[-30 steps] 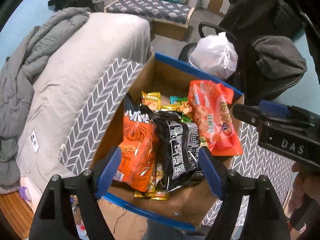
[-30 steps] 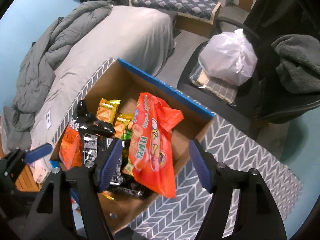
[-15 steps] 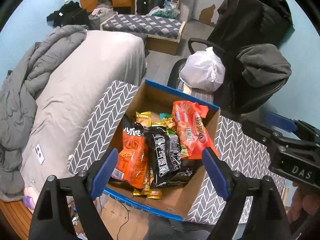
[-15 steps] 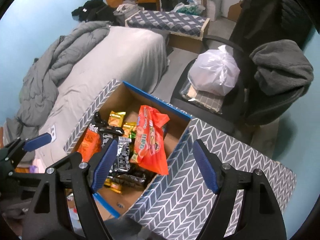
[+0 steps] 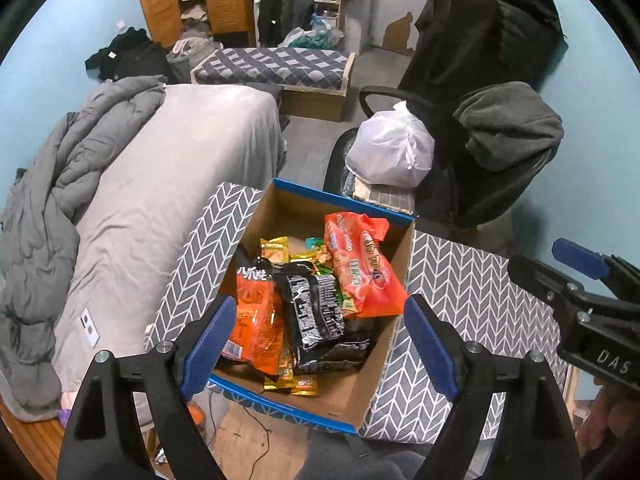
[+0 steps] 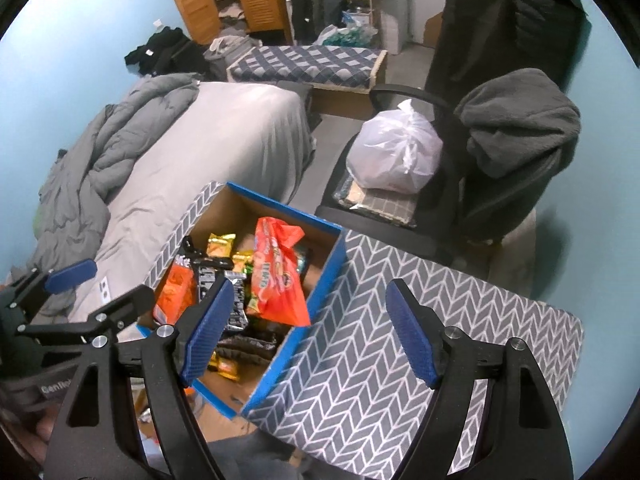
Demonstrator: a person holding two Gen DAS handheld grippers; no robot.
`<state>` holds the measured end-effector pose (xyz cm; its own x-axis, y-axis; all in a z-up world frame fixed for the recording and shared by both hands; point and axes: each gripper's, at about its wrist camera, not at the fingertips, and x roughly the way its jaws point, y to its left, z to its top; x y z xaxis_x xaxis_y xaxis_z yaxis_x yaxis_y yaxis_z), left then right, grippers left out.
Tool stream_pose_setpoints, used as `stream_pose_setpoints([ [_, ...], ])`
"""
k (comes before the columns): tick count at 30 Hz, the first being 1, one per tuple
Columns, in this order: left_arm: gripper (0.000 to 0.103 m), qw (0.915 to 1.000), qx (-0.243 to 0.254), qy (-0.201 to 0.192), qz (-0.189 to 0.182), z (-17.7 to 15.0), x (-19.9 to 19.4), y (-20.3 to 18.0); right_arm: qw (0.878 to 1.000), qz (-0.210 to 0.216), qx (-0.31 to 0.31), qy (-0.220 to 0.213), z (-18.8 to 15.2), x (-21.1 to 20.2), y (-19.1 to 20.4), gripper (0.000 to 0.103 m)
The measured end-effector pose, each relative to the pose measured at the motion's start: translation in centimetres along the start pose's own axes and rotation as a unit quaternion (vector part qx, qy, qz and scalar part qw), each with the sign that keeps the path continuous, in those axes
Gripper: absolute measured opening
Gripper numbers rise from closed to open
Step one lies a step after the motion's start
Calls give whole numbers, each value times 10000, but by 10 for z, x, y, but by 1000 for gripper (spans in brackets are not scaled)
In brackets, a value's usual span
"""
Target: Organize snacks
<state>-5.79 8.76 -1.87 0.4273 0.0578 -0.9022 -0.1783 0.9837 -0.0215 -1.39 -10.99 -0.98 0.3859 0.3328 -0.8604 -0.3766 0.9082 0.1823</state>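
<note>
An open cardboard box (image 5: 344,200) with a blue rim and grey herringbone flaps holds several snack packs. A large red-orange bag (image 5: 360,268) leans on its right side, an orange bag (image 5: 256,312) and a black bag (image 5: 316,312) lie at the front, and yellow packets (image 5: 276,246) sit behind. My left gripper (image 5: 319,344) hangs open above the box's near edge, holding nothing. My right gripper (image 6: 308,324) is open and empty above the box's right wall (image 6: 332,264) and flap (image 6: 380,340). The red-orange bag (image 6: 278,276) shows there too.
A bed (image 5: 168,184) with a rumpled grey duvet lies left of the box. An office chair (image 5: 500,140) with a white plastic bag (image 5: 390,152) and a dark garment stands behind it. A low checked bench (image 5: 276,66) and wardrobes are farther back.
Both grippers have lifted up and back from the box, which now looks smaller and farther below. Both pairs of jaws stand a little wider. The snacks have not moved.
</note>
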Motion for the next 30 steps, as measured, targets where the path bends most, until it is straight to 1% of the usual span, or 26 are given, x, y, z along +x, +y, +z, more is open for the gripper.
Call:
stream_pose_setpoints([
  [4, 87, 10000, 62, 2, 15, 0, -2, -7, 9999, -115, 73, -26, -8, -5, -8, 78],
  [12, 87, 10000, 77, 10, 50, -2, -6, -15, 9998, -82, 168, 25, -21, -9, -16, 78],
  [22, 87, 9998, 131, 115, 92, -9, -4, -25, 9997, -61, 221, 30, -25, -10, -23, 78],
  [30, 87, 9997, 153, 118, 138, -12, -5, -27, 9997, -44, 220, 19, -26, -11, -25, 78],
])
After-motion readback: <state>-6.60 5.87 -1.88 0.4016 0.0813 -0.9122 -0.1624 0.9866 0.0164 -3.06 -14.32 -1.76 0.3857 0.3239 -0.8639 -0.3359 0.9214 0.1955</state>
